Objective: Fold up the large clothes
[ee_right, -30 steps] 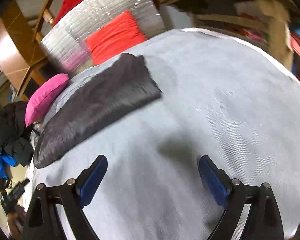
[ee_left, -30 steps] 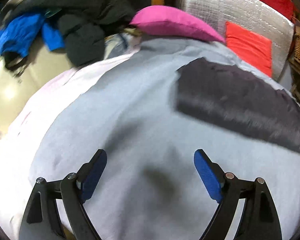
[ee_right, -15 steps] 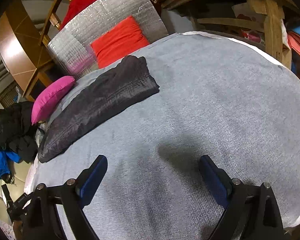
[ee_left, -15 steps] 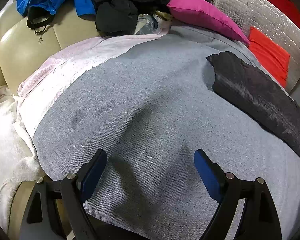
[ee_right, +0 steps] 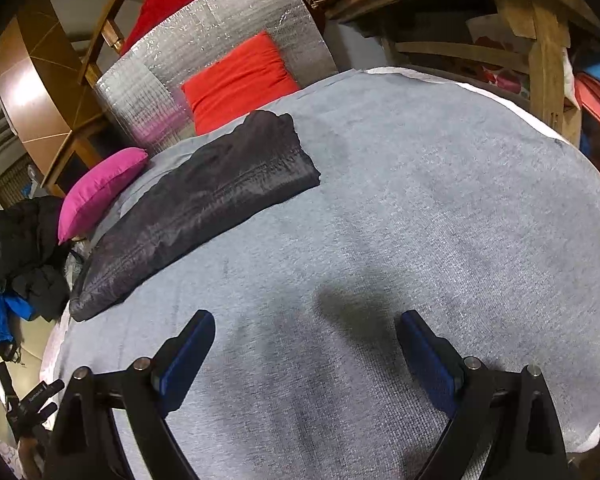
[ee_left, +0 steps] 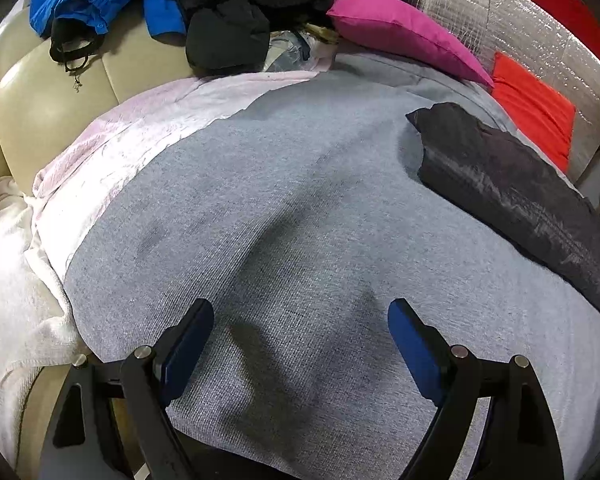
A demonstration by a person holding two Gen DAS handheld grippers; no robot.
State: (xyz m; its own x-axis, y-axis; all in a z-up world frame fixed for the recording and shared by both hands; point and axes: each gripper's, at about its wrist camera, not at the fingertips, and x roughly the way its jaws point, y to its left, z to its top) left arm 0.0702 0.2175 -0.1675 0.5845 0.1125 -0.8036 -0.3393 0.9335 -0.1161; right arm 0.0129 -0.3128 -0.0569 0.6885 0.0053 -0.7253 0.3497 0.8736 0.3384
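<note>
A grey knit cloth (ee_left: 300, 208), fine ribbed weave, is lying spread flat over a rounded surface and filling most of both wrist views. A folded black garment (ee_right: 196, 208), shiny thin quilted-looking fabric with faint sheen streaks, is lying as a long flat slab on the far part of the grey cloth; in the left wrist view it is sitting toward the right edge (ee_left: 516, 200). Under the grey cloth at the left a crinkled pale pink sheet (ee_left: 112, 160) is showing, with a white towelling cloth (ee_left: 16, 280) beside it. Behind are sitting a plump magenta cushion (ee_left: 404, 32), a red cushion (ee_right: 240, 80) against a silver quilted foil panel (ee_right: 204, 48), and a heap of black and blue jackets (ee_left: 204, 4) on a cream leather sofa (ee_left: 48, 96).

The left gripper (ee_left: 300, 320) is hanging over the near part of the grey cloth, blue-padded fingers (ee_left: 188, 344) spread wide, nothing between them. The right gripper (ee_right: 304, 332) is likewise spread wide and empty above the grey cloth; whether the fingertips are grazing the cloth is probably no, but the angle is poor.
</note>
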